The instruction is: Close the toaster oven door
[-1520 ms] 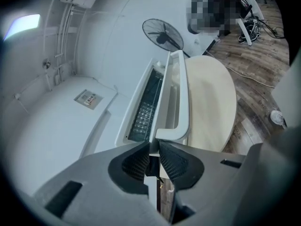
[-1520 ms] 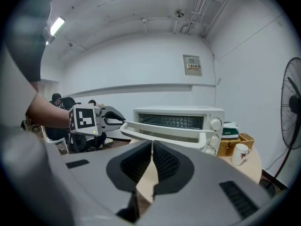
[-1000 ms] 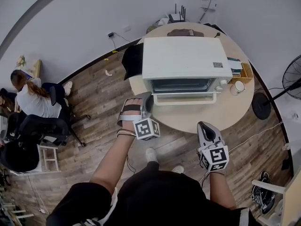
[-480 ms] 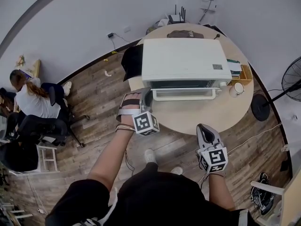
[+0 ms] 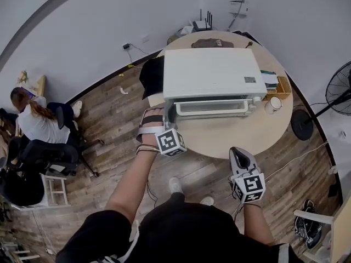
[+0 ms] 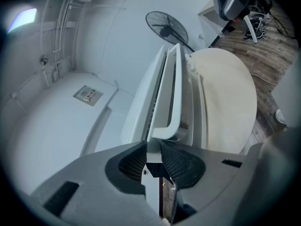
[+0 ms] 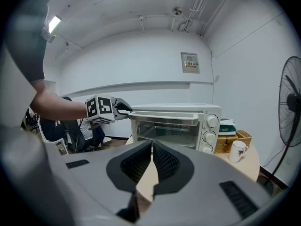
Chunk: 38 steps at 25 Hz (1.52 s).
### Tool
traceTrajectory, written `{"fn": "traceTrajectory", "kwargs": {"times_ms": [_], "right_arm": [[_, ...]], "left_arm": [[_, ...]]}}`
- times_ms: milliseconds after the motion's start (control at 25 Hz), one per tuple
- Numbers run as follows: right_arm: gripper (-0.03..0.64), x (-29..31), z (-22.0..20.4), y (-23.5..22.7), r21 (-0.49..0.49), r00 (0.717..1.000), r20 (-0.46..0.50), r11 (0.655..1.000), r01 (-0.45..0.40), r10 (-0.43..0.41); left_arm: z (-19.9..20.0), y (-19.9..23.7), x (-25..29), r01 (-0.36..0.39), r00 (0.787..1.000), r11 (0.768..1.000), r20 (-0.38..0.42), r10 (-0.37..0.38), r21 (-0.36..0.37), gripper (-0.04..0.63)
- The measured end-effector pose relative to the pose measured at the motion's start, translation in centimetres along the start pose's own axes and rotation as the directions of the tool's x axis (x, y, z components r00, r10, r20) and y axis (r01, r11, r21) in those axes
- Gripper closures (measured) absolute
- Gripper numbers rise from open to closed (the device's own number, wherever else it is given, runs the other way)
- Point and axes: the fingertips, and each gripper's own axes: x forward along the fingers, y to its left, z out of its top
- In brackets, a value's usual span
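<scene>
Left gripper (image 5: 170,114) tight on left edge of toaster oven door (image 5: 211,107); right gripper (image 5: 237,152) pressed together, off table (image 5: 244,131).

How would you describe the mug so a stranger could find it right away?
Start at the round table and the white toaster oven on it. At the oven's knob end, beside a woven basket, stands the mug: the only cup, white, with a handle and a small red mark on its side.

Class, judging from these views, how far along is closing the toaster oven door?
Mostly done: the door stands almost upright against the toaster oven. In hand: the left gripper clamps its handle. Left: pressing it fully shut, releasing. The right gripper hangs idle, shut.
</scene>
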Motion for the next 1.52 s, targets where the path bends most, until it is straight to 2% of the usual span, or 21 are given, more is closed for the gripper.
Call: {"fn": "traceTrajectory", "kwargs": {"times_ms": [600,680,760,880,1000,1040,1120,1200,1320,1440,1480,1520], "right_arm": [[0.610,-0.8,-0.3,0.1,0.007,1.000,-0.003,1.000,0.028,-0.028],[0.611,-0.8,-0.3,0.2,0.008,1.000,-0.002,1.000,0.028,-0.028],[0.609,-0.8,-0.3,0.2,0.010,1.000,0.000,1.000,0.027,-0.027],[0.610,-0.7,-0.2,0.4,0.012,1.000,0.002,1.000,0.026,-0.026],[0.609,-0.6,-0.2,0.5,0.017,1.000,0.005,1.000,0.025,-0.025],[0.611,-0.5,-0.2,0.5,0.017,1.000,0.006,1.000,0.026,-0.026],[0.610,-0.3,0.0,0.6,0.014,1.000,0.011,1.000,0.027,-0.027],[0.610,-0.1,0.2,0.7,0.012,0.999,0.018,1.000,0.028,-0.028],[0.611,0.2,0.5,0.8,0.006,0.999,0.027,1.000,0.026,-0.026],[0.612,0.2,1.0,0.7,-0.006,0.999,0.039,0.999,0.036,-0.035],[0.614,0.1,1.2,0.6,-0.010,0.998,0.046,0.999,0.043,-0.042],[0.617,0.0,1.4,0.4,-0.015,0.997,0.054,0.999,0.051,-0.050]], "left_arm": [[-0.1,0.4,-0.4,-0.077,0.997,0.997,0.022,0.077,-0.022,0.506],[-0.1,0.1,-1.0,-0.075,0.997,0.995,0.028,0.077,-0.060,0.506],[-0.1,-0.2,-1.8,-0.064,0.997,0.989,0.039,0.069,-0.131,0.506],[-0.1,-1.1,-3.1,-0.014,0.997,0.960,0.064,0.033,-0.281,0.506],[0.4,-2.9,-4.5,0.071,0.994,0.903,0.106,-0.028,-0.424,0.506],[0.6,-3.5,-4.9,0.101,0.991,0.877,0.126,-0.046,-0.469,0.506],[1.2,-4.7,-5.9,0.160,0.983,0.811,0.169,-0.077,-0.563,0.511],[1.8,-5.5,-6.9,0.213,0.972,0.726,0.217,-0.090,-0.654,0.547],[2.6,-6.4,-8.4,0.301,0.947,0.585,0.309,-0.089,-0.753,0.588],[3.9,-6.8,-10.2,0.420,0.899,0.451,0.429,-0.088,-0.788,0.589],[4.3,-6.9,-10.8,0.452,0.884,0.411,0.460,-0.085,-0.792,0.589],[4.6,-7.0,-11.3,0.475,0.872,0.380,0.483,-0.082,-0.794,0.589]]}}
